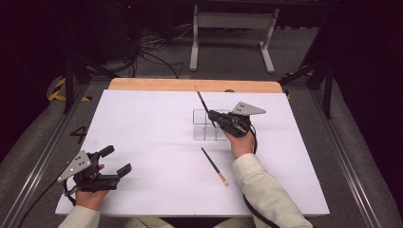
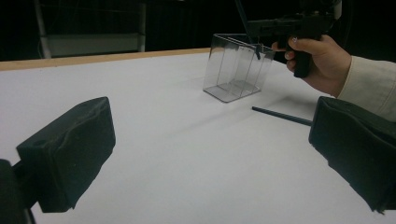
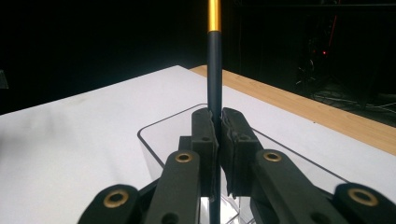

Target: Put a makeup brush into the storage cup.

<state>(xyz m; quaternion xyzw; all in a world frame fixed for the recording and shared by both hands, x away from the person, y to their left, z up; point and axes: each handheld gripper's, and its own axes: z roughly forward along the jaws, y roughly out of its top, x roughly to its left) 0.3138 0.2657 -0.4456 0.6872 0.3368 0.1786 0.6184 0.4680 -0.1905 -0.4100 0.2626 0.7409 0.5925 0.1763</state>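
A clear plastic box with dividers (image 1: 207, 126) (image 2: 236, 67) (image 3: 161, 135) stands on the white table top (image 1: 157, 133). My right gripper (image 1: 215, 116) (image 3: 218, 126) hovers over the box, shut on a dark chopstick (image 1: 204, 105) (image 3: 214, 70) with a gold end; the stick stands nearly upright with its lower end over the box. A second dark chopstick (image 1: 214, 166) (image 2: 281, 116) lies flat on the table in front of the box, near the right forearm. My left gripper (image 1: 116, 161) (image 2: 210, 154) rests at the front left of the table, open, with nothing between its pads.
A wooden strip (image 1: 195, 85) edges the far side of the table. Beyond it stand a white frame (image 1: 233, 28) and cables on the floor. The right sleeve (image 1: 266, 194) crosses the front right of the table.
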